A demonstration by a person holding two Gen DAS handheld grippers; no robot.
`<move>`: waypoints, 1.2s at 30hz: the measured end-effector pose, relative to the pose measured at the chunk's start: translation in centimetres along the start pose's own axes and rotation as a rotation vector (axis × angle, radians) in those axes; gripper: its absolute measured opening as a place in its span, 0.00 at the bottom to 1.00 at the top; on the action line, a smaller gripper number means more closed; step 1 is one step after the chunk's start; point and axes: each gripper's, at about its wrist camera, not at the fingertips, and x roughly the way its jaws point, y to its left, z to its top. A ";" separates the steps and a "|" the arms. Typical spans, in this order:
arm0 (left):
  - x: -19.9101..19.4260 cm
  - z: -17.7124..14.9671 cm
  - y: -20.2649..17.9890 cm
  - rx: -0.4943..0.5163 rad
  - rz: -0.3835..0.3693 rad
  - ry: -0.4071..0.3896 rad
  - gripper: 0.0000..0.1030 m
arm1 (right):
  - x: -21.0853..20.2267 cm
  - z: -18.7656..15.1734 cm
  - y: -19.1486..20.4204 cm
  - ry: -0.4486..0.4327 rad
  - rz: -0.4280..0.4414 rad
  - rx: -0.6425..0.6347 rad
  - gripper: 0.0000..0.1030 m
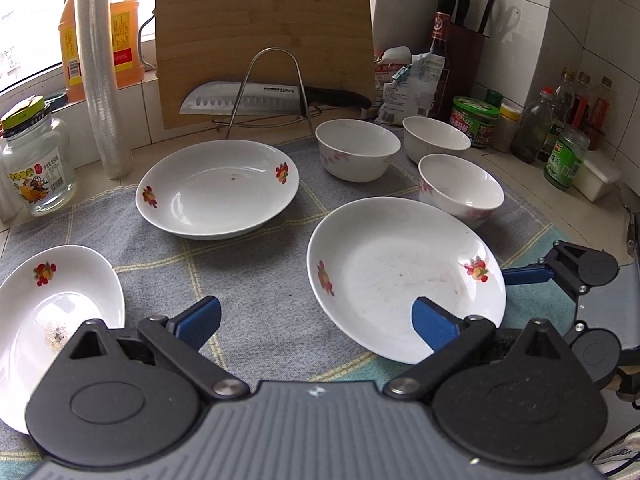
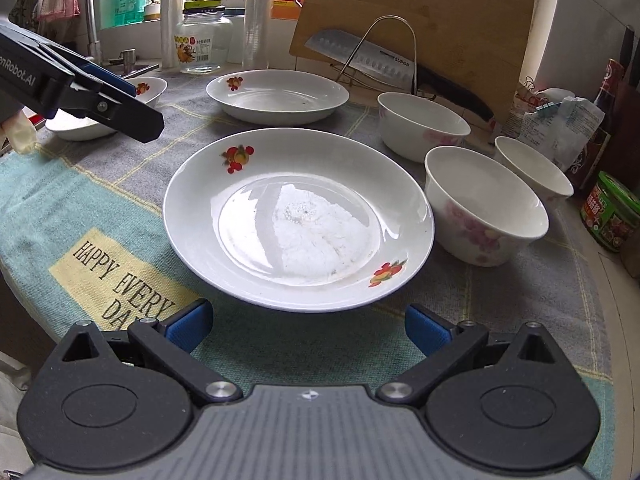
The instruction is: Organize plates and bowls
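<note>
Plates and bowls are spread singly over the cloth-covered surface (image 2: 60, 208), nothing stacked yet, and the near plate (image 2: 298, 216) at twelve o'clock is faced by the wide-spread, empty right tool (image 2: 308, 326), the left tool (image 1: 316, 320) likewise wide and empty.

White tiled wall (image 1: 540, 20), bright window (image 1: 28, 20) w/ daylight, tiled counter (image 1: 520, 172).

Knife (image 1: 272, 98) against upright cutting board (image 1: 264, 32); glass jar (image 1: 38, 164) left on the counter.
</note>
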 end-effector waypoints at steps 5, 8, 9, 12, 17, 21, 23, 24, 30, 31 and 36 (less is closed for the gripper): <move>0.7 0.7 -0.8 0.004 -0.013 0.025 0.98 | 1.0 0.2 -1.1 -0.015 0.057 -0.008 1.00; 1.4 1.2 -0.6 -0.027 -0.057 0.051 0.98 | 1.6 0.5 -1.4 -0.025 0.087 -0.015 1.00; 1.7 1.4 -0.5 -0.034 -0.071 0.059 0.98 | 1.7 0.6 -1.5 -0.025 0.101 -0.015 1.00; 2.6 2.0 -0.8 -0.012 -0.080 0.079 0.98 | 2.1 0.7 -1.8 -0.027 0.133 -0.013 1.00; 5.1 3.1 -1.1 0.014 -0.152 0.143 0.98 | 2.2 0.8 -2.0 -0.027 0.150 -0.028 1.00; 7.5 3.6 -1.1 0.044 -0.161 0.202 0.98 | 2.2 0.7 -1.9 -0.034 0.149 -0.026 1.00; 8.6 3.7 -1.1 0.052 -0.176 0.236 0.97 | 2.2 0.7 -2.0 -0.037 0.148 -0.024 1.00; 9.0 3.8 -1.2 0.058 -0.189 0.250 0.97 | 2.1 0.6 -2.0 -0.038 0.147 -0.022 1.00; 11.4 3.8 -1.0 0.057 -0.252 0.322 0.98 | 2.1 0.4 -2.0 -0.050 0.143 -0.017 1.00; 11.4 3.8 -1.1 0.058 -0.261 0.312 0.99 | 2.0 0.3 -1.9 -0.052 0.141 -0.016 1.00; 12.1 4.4 -0.8 0.059 -0.277 0.322 0.99 | 1.9 0.2 -1.8 -0.059 0.130 -0.004 1.00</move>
